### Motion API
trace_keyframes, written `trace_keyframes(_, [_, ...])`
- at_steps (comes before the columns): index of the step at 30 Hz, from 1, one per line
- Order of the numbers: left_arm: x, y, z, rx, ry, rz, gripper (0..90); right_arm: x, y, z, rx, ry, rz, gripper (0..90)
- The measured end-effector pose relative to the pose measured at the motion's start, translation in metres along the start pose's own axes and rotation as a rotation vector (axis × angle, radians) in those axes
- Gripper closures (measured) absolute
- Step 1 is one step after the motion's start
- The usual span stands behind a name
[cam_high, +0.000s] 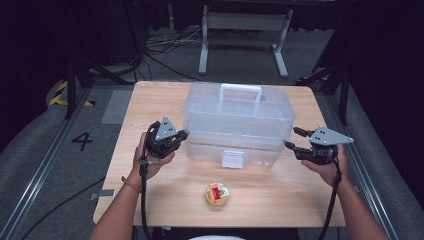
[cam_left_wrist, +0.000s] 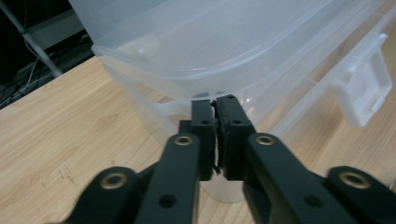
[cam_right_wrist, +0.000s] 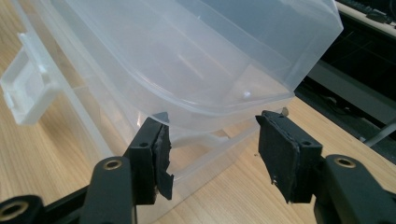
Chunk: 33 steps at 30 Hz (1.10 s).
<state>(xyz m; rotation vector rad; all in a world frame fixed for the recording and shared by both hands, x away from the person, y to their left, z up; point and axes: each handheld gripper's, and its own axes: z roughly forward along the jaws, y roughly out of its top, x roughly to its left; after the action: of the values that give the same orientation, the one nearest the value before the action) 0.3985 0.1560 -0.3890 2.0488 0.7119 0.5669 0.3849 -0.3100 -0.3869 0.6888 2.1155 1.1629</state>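
A clear plastic storage box (cam_high: 237, 120) with a white handle (cam_high: 240, 90) and a front latch (cam_high: 233, 159) stands in the middle of the wooden table (cam_high: 150, 105). My left gripper (cam_high: 184, 134) is at the box's left end. In the left gripper view its jaws (cam_left_wrist: 215, 100) stand together, tips against the lid rim of the box (cam_left_wrist: 233, 46); I cannot tell whether a thin edge lies between them. My right gripper (cam_high: 292, 138) is at the box's right end, open. Its pads (cam_right_wrist: 212, 120) straddle the lower corner of the box (cam_right_wrist: 187, 56) without pressing on it.
A small round container (cam_high: 217, 195) with something red and white inside sits near the table's front edge. The box latch (cam_left_wrist: 369, 93) (cam_right_wrist: 23, 93) hangs shut on the front wall. Behind the table stands a metal frame (cam_high: 245, 22) with cables on the floor.
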Motion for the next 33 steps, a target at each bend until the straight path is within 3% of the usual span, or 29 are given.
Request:
trace_keyframes(8, [-0.002, -0.001, -0.005, -0.008, -0.020, 0.005, 79.7, 0.000, -0.003, 0.001, -0.049, -0.045, -0.011, 48.9])
trace_keyframes(15, [-0.010, -0.003, -0.004, 0.021, -0.036, 0.055, 78.6, -0.001, 0.003, -0.002, -0.098, -0.089, -0.029, 51.1])
trace_keyframes(19, [-0.012, -0.003, -0.005, 0.018, -0.060, 0.065, 77.7, -0.002, 0.007, -0.003, -0.116, -0.108, -0.030, 51.6])
trace_keyframes(24, [-0.015, -0.004, -0.005, 0.017, -0.134, 0.092, 71.9, -0.006, 0.012, -0.003, -0.142, -0.132, -0.012, 51.5])
trace_keyframes(33, [-0.024, -0.002, 0.000, 0.036, -0.165, 0.129, 66.4, -0.014, 0.028, -0.002, -0.185, -0.171, -0.014, 59.3])
